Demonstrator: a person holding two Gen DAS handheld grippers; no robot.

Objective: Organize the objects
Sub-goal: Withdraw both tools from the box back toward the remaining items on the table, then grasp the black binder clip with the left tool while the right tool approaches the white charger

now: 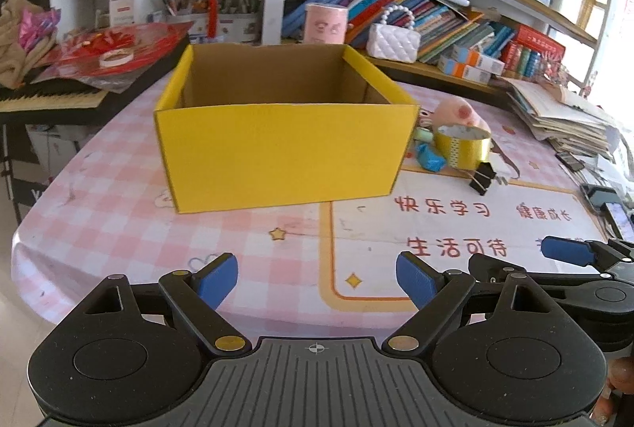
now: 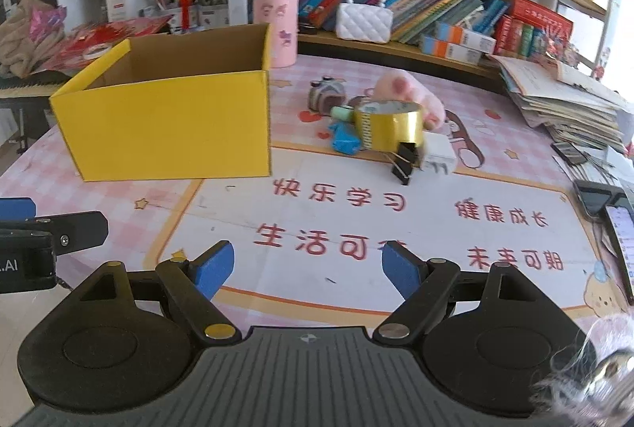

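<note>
An open yellow cardboard box [image 1: 281, 153] stands on the table ahead of my left gripper [image 1: 317, 278], which is open and empty. The box [image 2: 166, 125] lies left of centre in the right wrist view. To its right sits a cluster: a gold tape roll [image 2: 388, 125], a black binder clip [image 2: 406, 161], a blue wrapped item [image 2: 344, 141], a white charger [image 2: 438, 151], a pink plush [image 2: 408, 90] and a small toy camera [image 2: 327, 96]. My right gripper [image 2: 307, 268] is open and empty, well short of the cluster. The tape roll [image 1: 463, 145] and clip [image 1: 483, 177] also show in the left wrist view.
A pink canister [image 2: 277, 26] stands behind the box. A white quilted purse [image 2: 364, 20] and bookshelves line the back. A stack of papers [image 2: 562, 102] and phones [image 2: 606, 205] lie at the right. A keyboard with red decorations [image 1: 79, 78] sits at the left.
</note>
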